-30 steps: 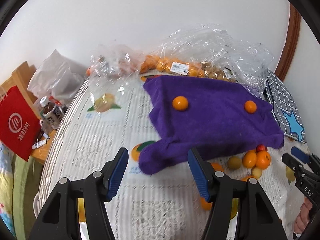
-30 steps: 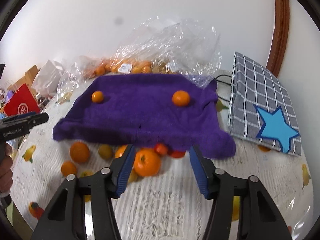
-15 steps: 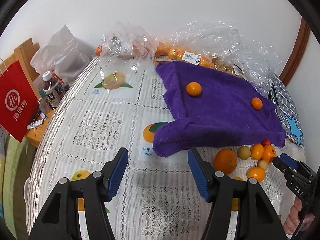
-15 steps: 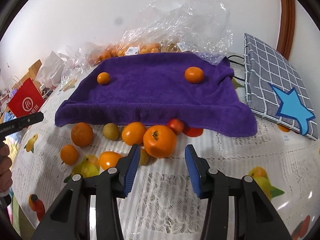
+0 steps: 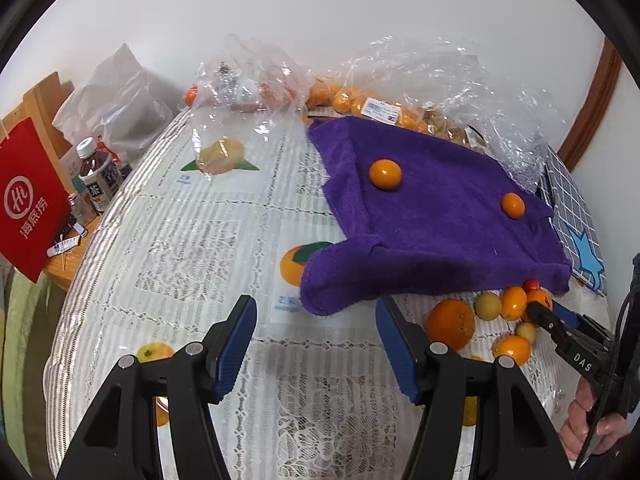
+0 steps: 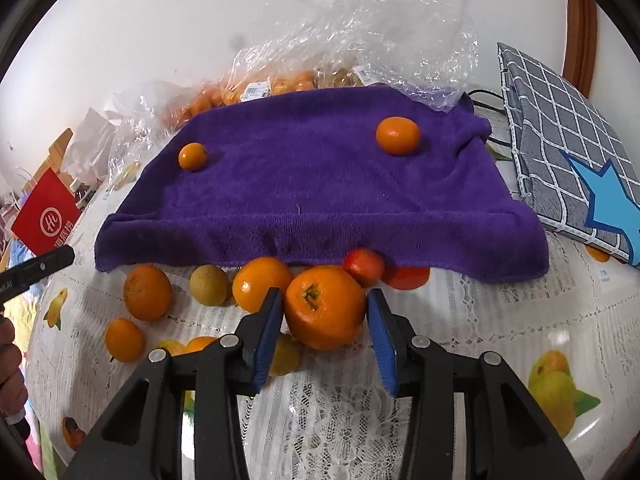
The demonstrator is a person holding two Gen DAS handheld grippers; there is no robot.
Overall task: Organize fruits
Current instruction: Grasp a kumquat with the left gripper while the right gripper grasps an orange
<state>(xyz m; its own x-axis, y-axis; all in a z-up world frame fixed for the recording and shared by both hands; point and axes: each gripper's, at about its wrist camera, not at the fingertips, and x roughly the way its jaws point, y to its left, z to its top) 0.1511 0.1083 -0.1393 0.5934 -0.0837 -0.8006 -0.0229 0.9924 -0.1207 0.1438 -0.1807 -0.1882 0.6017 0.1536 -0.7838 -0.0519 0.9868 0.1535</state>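
Lace-clothed table [image 6: 460,360]: right tongs [image 6: 325,312] closing around big orange [image 6: 325,307] (left tongs [image 5: 316,334] open, empty).

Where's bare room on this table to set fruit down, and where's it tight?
Free: the lace tablecloth between the purple towel and the table's left edge, ahead of the left gripper; also the towel's middle between its two small oranges. Crowded: the towel's front edge, where loose fruit clusters around the big orange that the right gripper is closing on.
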